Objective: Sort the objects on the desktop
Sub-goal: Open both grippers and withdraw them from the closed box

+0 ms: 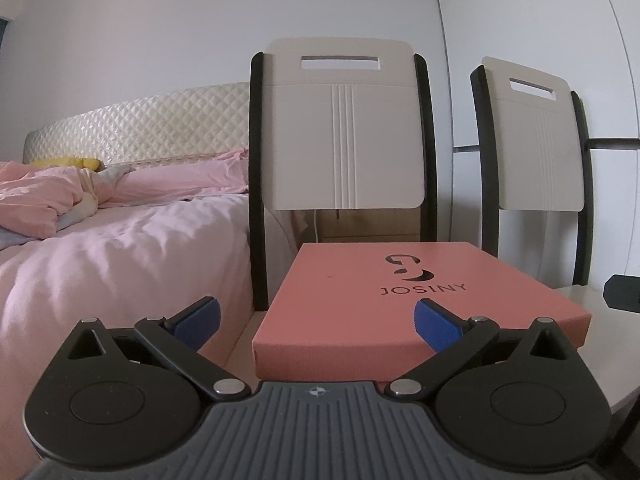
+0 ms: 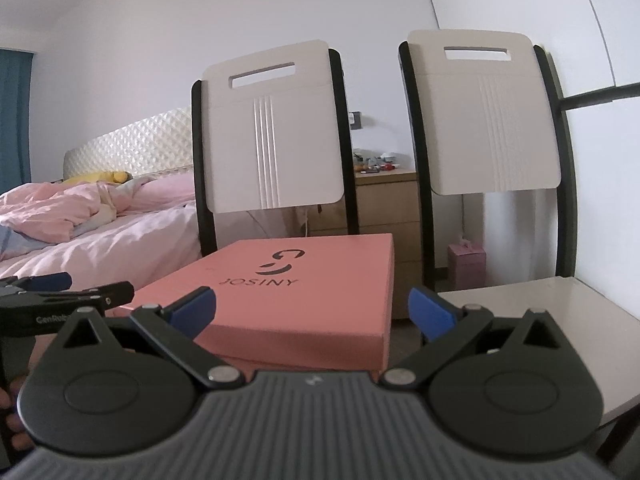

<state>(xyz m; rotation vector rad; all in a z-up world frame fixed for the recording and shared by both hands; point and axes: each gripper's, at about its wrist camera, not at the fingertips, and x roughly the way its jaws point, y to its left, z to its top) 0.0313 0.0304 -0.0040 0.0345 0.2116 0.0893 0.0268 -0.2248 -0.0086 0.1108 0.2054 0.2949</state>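
Box [image 1: 360,304] fills my left view's lower centre: flat pink ribbed cardboard, black JOSINY logo, on a white seat [image 1: 592,304]. My left gripper [image 1: 318,320] is spread wide, blue pads empty. In the right view the box [image 2: 304,300] sits centre; my right gripper [image 2: 312,312] gapes too, holding nothing.

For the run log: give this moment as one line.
left gripper: open, empty | right gripper: open, empty | pink box: lid on, on chair seat, untouched
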